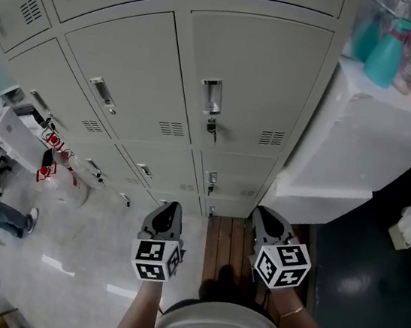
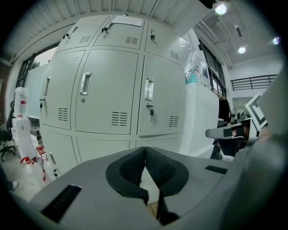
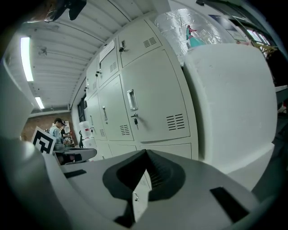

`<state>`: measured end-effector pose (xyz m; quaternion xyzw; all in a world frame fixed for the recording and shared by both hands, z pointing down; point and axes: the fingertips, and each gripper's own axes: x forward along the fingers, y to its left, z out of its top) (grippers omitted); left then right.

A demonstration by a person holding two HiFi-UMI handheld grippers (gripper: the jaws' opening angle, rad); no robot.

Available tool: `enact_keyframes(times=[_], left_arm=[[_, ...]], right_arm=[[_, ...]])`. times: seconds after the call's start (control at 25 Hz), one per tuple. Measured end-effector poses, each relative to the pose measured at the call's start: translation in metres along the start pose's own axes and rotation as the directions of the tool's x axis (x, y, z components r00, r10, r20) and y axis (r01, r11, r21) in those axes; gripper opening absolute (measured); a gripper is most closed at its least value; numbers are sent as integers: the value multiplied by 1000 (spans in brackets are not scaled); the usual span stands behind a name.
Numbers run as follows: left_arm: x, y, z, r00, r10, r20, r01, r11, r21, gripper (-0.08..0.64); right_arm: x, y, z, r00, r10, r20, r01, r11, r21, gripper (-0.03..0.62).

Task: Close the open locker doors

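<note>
Grey-white metal lockers fill the wall, and from the left row to the right one every door that I can see lies flush with its frame; none stands open. At the far left, some bottles and boxes stand on the floor against the low lockers. The left gripper is in front of the bottom row, apart from it, with its jaws pressed together and nothing between them. Above it is the middle door, closed as well. The right gripper, just beside the left one over the wooden boards, is also pressed together and empty. At the right, a white block carries a teal spray bottle.

I think this is the checking step. The lowest doors are partly hidden behind the grippers, so look there first. If one is ajar, push it with the closed tips near the handle edge – not near the hinge – until it sits flush.
</note>
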<state>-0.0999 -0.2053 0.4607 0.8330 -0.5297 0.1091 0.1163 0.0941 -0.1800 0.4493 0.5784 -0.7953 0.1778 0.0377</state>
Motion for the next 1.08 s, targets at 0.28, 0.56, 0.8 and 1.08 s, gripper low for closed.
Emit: enact_keyframes(times=[0.28,0.56,0.8,1.08], left_arm=[[-11,-6,0,1000,-7,9,7,1000,7,20],[-18,-7,-1,1000,-10,12,10,1000,5,20],[-22,-3,-3,1000,1,12,-1,1000,-1,20],[-24,4,-4,1000,13,10,-12,1000,-7,20]], right_arm=[[-15,0,4,999,-24,24,25,999,-44,2],[-19,2,2,999,-28,19,28,999,-43,2],[-18,7,-4,1000,-18,3,18,999,-45,2],[-12,11,-5,1000,-12,-3,12,999,-50,2]])
